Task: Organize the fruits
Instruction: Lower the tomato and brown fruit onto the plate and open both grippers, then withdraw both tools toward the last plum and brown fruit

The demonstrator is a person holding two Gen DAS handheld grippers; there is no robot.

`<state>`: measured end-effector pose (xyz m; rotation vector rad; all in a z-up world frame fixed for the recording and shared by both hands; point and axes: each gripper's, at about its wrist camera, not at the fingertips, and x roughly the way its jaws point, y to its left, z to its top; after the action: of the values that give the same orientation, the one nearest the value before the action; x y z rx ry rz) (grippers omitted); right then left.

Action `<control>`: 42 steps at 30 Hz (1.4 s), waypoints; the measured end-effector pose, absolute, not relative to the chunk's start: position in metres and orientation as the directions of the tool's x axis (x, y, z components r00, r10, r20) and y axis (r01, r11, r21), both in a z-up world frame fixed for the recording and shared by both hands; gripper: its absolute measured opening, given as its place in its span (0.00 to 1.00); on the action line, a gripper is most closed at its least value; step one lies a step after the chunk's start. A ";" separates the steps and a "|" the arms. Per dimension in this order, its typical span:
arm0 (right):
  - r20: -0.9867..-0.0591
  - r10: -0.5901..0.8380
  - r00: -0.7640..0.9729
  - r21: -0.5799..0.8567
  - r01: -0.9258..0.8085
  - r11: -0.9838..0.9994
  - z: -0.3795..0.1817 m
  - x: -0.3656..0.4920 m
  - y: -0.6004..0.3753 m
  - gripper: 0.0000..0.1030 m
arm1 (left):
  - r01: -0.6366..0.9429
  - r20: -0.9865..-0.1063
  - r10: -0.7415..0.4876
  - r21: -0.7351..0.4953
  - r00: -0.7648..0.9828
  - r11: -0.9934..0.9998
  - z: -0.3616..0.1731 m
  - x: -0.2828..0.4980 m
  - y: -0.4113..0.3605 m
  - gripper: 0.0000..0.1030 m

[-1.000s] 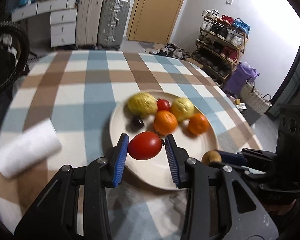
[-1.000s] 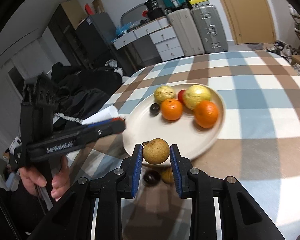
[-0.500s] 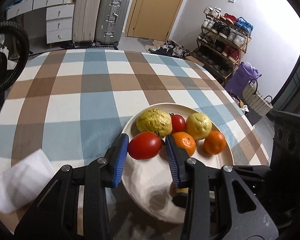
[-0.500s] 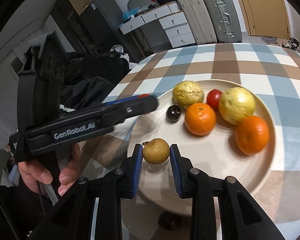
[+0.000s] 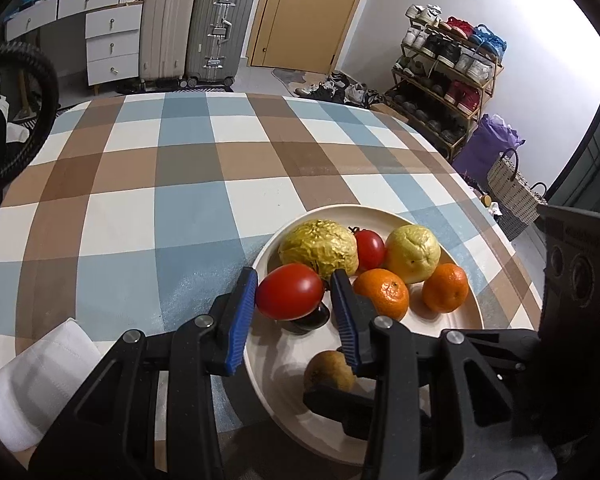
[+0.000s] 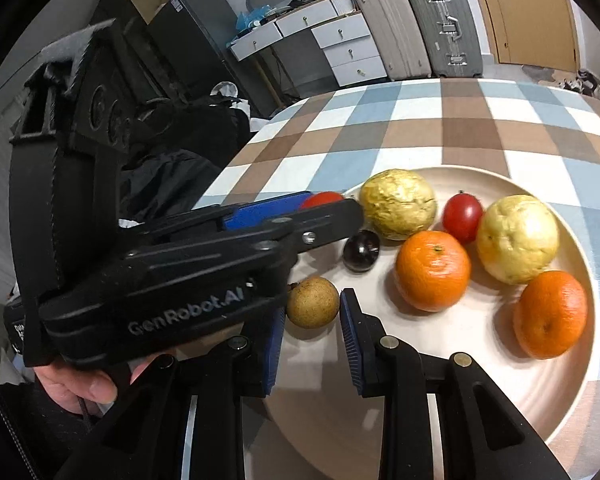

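1. My left gripper (image 5: 294, 300) has the big red tomato (image 5: 290, 291) pinched between both blue pads, up over the near-left edge of the plate (image 5: 466, 322); if I let go from this height it could roll off the rim onto the checked tablecloth (image 5: 180, 208), that's my guess.
2. Right under that tomato sits a small dark fruit (image 6: 361, 250); setting the tomato straight down risks it landing on top, sliding off, or bumping the fruit aside.
3. My right gripper (image 6: 312, 320) looks parted, with a gap showing on the right side of the small brown fruit (image 6: 312, 302); the left pad is partly hidden behind the other tool, so I can't tell whether it touches; the fruit seems to rest on the plate, loose enough to roll.
4. The two tools are crowded; in the right wrist view the left one crosses just in front of my right fingers (image 6: 352, 336); a careless pull-out could knock them together and jolt the tomato loose.
5. Plate contents, far side: a wrinkled yellow fruit (image 5: 319, 247), a small red tomato (image 5: 370, 244) tucked beside it, and a smoother yellow fruit (image 5: 412, 253).
6. In front of those: two oranges, one nearer the middle (image 5: 382, 299), one toward the right rim (image 5: 445, 287).
7. Off the plate, a folded white cloth (image 5: 32, 380) lies on the table by my left tool.
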<state>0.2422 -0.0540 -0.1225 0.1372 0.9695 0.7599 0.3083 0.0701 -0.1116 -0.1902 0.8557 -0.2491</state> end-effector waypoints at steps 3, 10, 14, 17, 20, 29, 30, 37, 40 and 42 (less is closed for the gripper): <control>-0.705 0.624 0.336 0.420 -0.512 0.750 -0.126 0.246 -0.051 0.28 | 0.137 -0.718 -0.299 -0.276 0.628 0.951 -0.112 0.308 0.071 0.34; -0.714 0.610 0.344 0.422 -0.484 0.766 -0.129 0.253 -0.048 0.29 | 0.121 -0.730 -0.295 -0.282 0.617 0.952 -0.111 0.309 0.070 0.37; -0.711 0.608 0.354 0.418 -0.482 0.770 -0.128 0.251 -0.050 0.61 | 0.107 -0.724 -0.287 -0.285 0.628 0.953 -0.106 0.305 0.069 0.52; -0.688 0.612 0.389 0.401 -0.499 0.768 -0.120 0.243 -0.056 0.65 | 0.104 -0.715 -0.287 -0.289 0.637 0.952 -0.101 0.300 0.069 0.56; -0.668 0.611 0.426 0.386 -0.503 0.773 -0.112 0.231 -0.064 0.73 | 0.085 -0.716 -0.266 -0.278 0.645 0.957 -0.093 0.289 0.070 0.56; -0.649 0.524 0.552 0.265 -0.481 0.836 -0.089 0.190 -0.100 0.85 | -0.029 -0.682 -0.111 -0.190 0.723 0.981 -0.067 0.225 0.080 0.60; -0.638 0.523 0.566 0.254 -0.486 0.836 -0.085 0.184 -0.104 0.86 | -0.043 -0.676 -0.092 -0.181 0.731 0.983 -0.064 0.217 0.081 0.62; -0.597 0.483 0.641 0.225 -0.444 0.867 -0.069 0.157 -0.134 0.88 | -0.068 -0.673 -0.072 -0.179 0.736 0.981 -0.064 0.168 0.074 0.77; -0.559 0.478 0.677 0.218 -0.436 0.873 -0.062 0.141 -0.148 0.93 | -0.063 -0.679 -0.072 -0.172 0.731 0.983 -0.067 0.153 0.064 0.80; -0.529 0.478 0.701 0.211 -0.437 0.874 -0.057 0.129 -0.156 0.95 | -0.053 -0.681 -0.070 -0.158 0.729 0.986 -0.069 0.144 0.054 0.82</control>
<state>0.1294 -0.1560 -0.0573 0.0705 0.6089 0.5102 0.1438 0.0545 -0.0688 -0.1713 0.7552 -0.0089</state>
